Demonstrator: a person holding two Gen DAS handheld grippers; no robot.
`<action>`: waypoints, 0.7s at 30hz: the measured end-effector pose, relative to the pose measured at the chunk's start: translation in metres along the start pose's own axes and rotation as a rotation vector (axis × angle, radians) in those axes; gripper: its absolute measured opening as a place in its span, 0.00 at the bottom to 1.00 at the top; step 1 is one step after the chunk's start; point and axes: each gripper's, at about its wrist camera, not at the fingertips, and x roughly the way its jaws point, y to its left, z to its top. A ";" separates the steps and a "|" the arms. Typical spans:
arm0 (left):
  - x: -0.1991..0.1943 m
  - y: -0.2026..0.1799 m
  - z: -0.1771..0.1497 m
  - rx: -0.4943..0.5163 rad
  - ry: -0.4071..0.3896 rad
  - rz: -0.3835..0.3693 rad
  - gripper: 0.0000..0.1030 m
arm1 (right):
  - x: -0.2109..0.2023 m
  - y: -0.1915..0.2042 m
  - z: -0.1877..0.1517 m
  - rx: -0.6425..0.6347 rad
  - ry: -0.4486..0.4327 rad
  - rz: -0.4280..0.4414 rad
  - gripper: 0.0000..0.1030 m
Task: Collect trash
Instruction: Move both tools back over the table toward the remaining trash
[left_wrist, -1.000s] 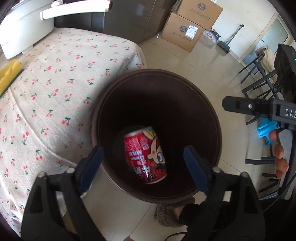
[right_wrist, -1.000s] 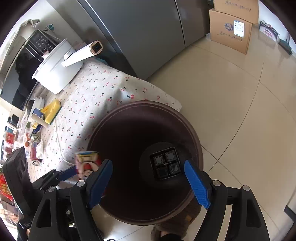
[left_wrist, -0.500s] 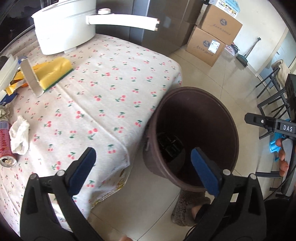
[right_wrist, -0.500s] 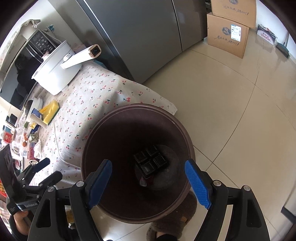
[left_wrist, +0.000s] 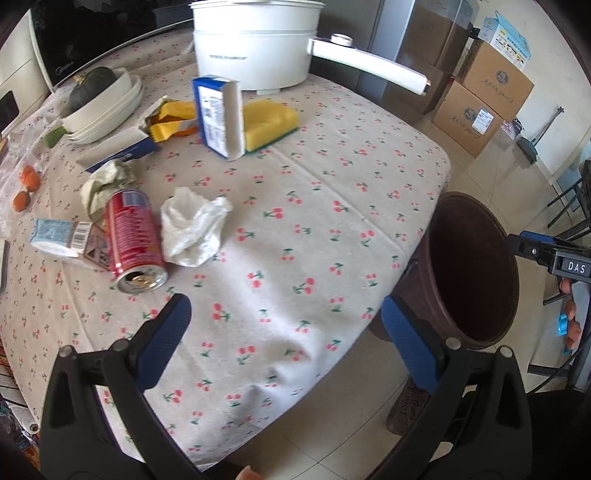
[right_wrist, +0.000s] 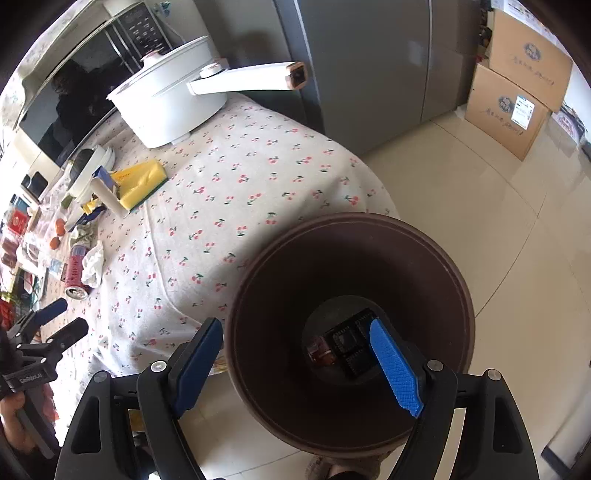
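A brown trash bin (right_wrist: 351, 332) stands on the floor at the table's corner; it also shows in the left wrist view (left_wrist: 476, 273). A red can (right_wrist: 319, 350) lies at its bottom. My right gripper (right_wrist: 295, 362) is open and empty above the bin's near rim. My left gripper (left_wrist: 284, 332) is open and empty above the table's front edge. On the cherry-print cloth lie a red drink can (left_wrist: 135, 240), a crumpled white tissue (left_wrist: 192, 229), a crumpled greenish paper (left_wrist: 105, 181) and a small carton (left_wrist: 62, 243).
A white pot (left_wrist: 258, 44) with a long handle stands at the table's back. A blue and white box (left_wrist: 219, 114), a yellow sponge (left_wrist: 269, 123), an opened wrapper box (left_wrist: 155, 129) and stacked bowls (left_wrist: 103, 107) are behind the trash. Cardboard boxes (left_wrist: 480, 99) stand on the floor.
The red can fell from my left gripper into the bin. My left gripper then swung left from over the bin to over the table. My right gripper drifted a little right, still over the bin.
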 end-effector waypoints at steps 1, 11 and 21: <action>-0.002 0.009 -0.002 -0.010 -0.001 0.007 0.99 | 0.003 0.010 0.002 -0.016 0.003 -0.001 0.81; -0.020 0.099 -0.023 -0.136 -0.009 0.072 0.99 | 0.037 0.120 0.013 -0.174 0.037 0.010 0.82; -0.032 0.166 -0.051 -0.256 -0.003 0.117 0.99 | 0.070 0.230 0.011 -0.317 0.060 0.039 0.82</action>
